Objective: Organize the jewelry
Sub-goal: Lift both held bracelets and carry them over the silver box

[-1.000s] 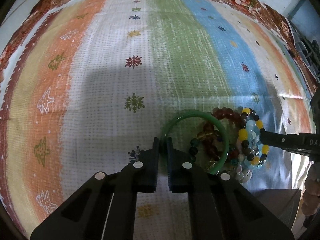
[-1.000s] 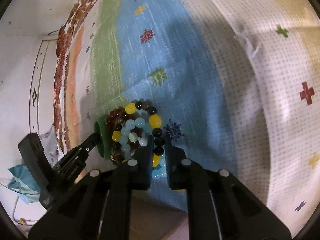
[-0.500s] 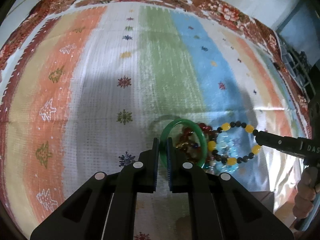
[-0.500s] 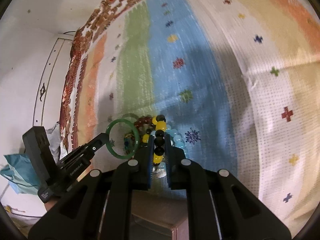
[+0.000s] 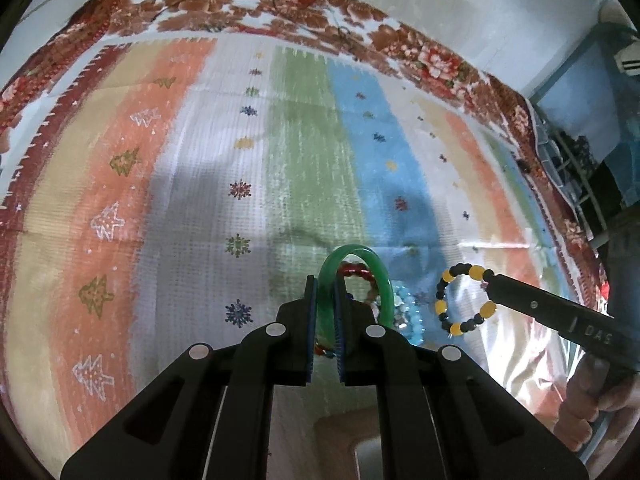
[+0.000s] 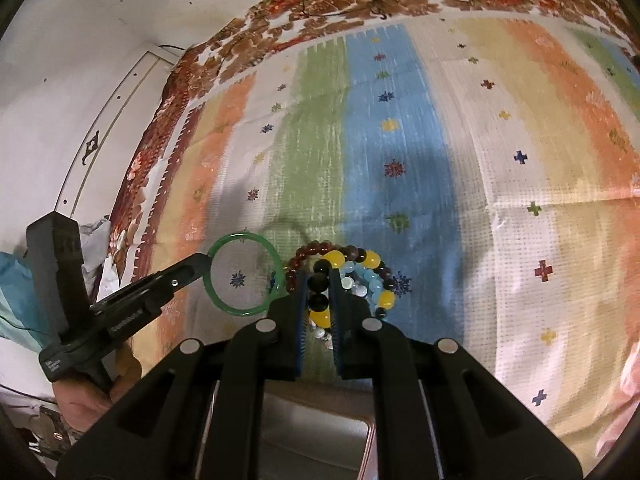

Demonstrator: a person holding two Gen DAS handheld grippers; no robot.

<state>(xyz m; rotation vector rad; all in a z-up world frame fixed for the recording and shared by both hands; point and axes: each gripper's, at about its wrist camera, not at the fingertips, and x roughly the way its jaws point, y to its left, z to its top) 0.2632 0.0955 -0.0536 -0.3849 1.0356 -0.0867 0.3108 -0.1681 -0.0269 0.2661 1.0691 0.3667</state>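
Green bangle (image 5: pixel 352 280) is pinched by the left gripper (image 5: pixel 325 320), yellow-black bead bracelet (image 6: pixel 326 280) by the right gripper (image 6: pixel 319 304), both clear above the bracelet pile (image 5: pixel 404 312). Best kept well apart so nothing gets snagged.

You face a bed under a striped cloth (image 5: pixel 208 184) with a floral-bordered blanket (image 5: pixel 436 60), a pale wall (image 6: pixel 100 32) behind and blue panels (image 5: pixel 576 92) at the side.
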